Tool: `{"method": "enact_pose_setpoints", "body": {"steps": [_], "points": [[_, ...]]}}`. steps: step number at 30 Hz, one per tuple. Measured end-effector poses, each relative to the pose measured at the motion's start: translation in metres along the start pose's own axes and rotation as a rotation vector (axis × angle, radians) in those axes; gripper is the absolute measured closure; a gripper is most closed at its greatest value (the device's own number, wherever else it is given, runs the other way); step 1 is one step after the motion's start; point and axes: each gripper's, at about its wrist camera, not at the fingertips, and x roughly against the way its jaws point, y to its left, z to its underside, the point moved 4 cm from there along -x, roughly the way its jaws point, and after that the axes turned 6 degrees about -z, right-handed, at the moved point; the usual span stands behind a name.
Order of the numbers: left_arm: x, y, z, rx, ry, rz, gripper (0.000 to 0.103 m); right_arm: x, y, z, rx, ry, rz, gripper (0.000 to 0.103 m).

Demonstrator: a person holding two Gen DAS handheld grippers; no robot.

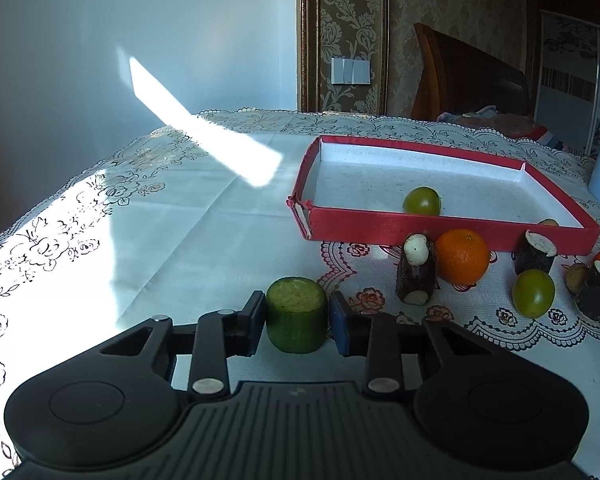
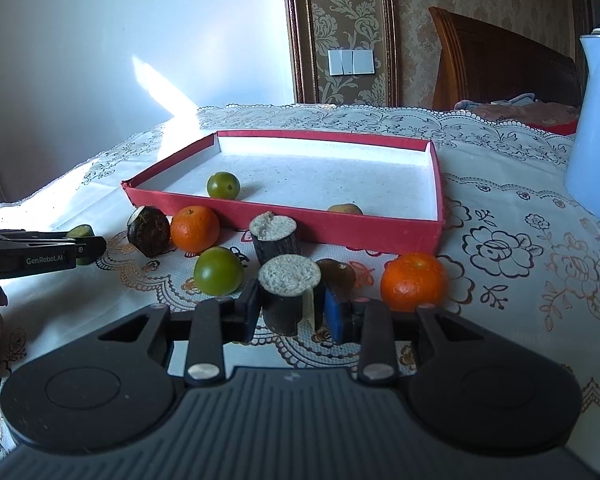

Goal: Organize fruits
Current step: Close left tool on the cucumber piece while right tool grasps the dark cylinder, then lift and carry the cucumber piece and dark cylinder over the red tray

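Observation:
My left gripper [image 1: 297, 320] is shut on a short green cucumber piece [image 1: 296, 314], near the tablecloth. My right gripper [image 2: 290, 312] is around a dark sugarcane piece [image 2: 286, 300]; its left finger touches, a narrow gap shows at the right pad. A red tray [image 1: 380, 228] with white floor holds a green fruit [image 1: 422, 201] and a brownish fruit [image 2: 345, 209]. In front of the tray [image 2: 340, 234] lie two oranges [image 2: 195, 228] [image 2: 414, 281], a green fruit [image 2: 218, 271] and other sugarcane pieces [image 2: 274, 240] [image 2: 148, 230].
A light blue jug [image 2: 598, 128] stands at the right on the lace tablecloth [image 2: 520, 248]. The left gripper body [image 2: 32, 254] shows at the far left in the right wrist view. A wooden chair back [image 2: 500, 68] and wall lie behind the table.

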Motion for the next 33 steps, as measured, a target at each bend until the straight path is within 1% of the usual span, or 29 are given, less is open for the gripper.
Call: {"method": "enact_pose_setpoints", "body": {"steps": [8, 16, 19, 22, 26, 29, 33], "points": [[0.002, -0.002, 0.000, -0.010, -0.011, -0.013, 0.072, 0.002, 0.000, 0.000, -0.004, -0.006, -0.004, 0.072], [0.004, -0.003, 0.000, -0.010, -0.027, -0.024, 0.072, 0.003, 0.000, 0.000, -0.009, -0.015, -0.004, 0.072], [0.007, -0.001, -0.002, 0.004, -0.038, -0.041, 0.072, 0.005, 0.001, -0.003, -0.007, -0.029, -0.005, 0.072], [0.010, -0.003, -0.006, 0.021, -0.045, -0.038, 0.072, 0.008, 0.003, -0.009, -0.007, -0.050, -0.006, 0.072], [0.017, -0.010, -0.018, 0.030, -0.086, -0.039, 0.072, 0.009, 0.005, -0.021, -0.002, -0.081, -0.002, 0.072], [0.020, -0.019, -0.031, 0.024, -0.113, -0.023, 0.072, 0.008, 0.007, -0.031, 0.001, -0.106, 0.007, 0.072], [0.015, -0.036, -0.050, 0.015, -0.133, -0.032, 0.072, 0.005, 0.006, -0.044, 0.002, -0.137, 0.024, 0.071]]}}
